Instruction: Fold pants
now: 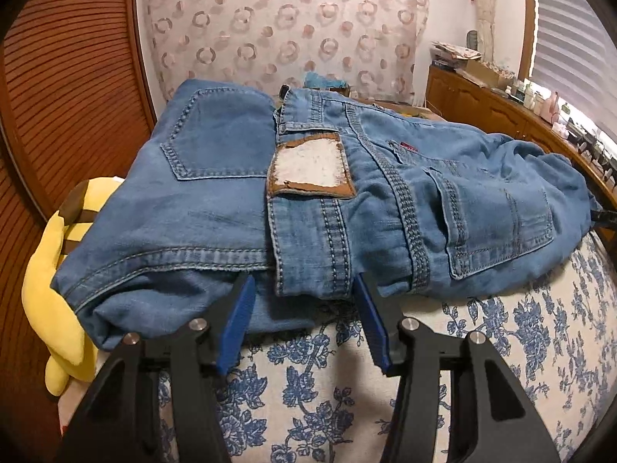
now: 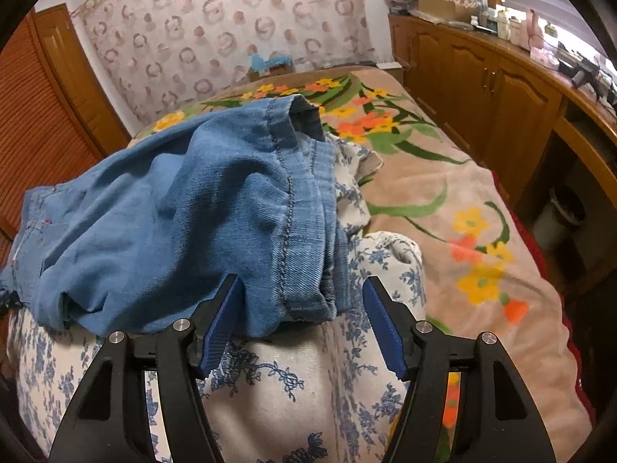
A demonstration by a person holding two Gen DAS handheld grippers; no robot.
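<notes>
Blue jeans (image 1: 216, 208) lie folded on a white cloth with blue flowers (image 1: 308, 378). The waistband with a brown leather patch (image 1: 310, 166) and a back pocket (image 1: 497, 227) faces up. My left gripper (image 1: 304, 289) is open, its blue pads at the near edge of the waistband. In the right wrist view the leg end of the jeans (image 2: 193, 212) lies bunched, hems (image 2: 308, 115) pointing away. My right gripper (image 2: 302, 293) is open, its jaws either side of the near hem edge.
A yellow plush toy (image 1: 50, 293) lies left of the jeans. A flowered blanket (image 2: 443, 193) covers the bed to the right. Wooden cabinets (image 2: 482, 85) with clutter on top run along the right. A wooden slatted door (image 1: 58, 77) is at the left.
</notes>
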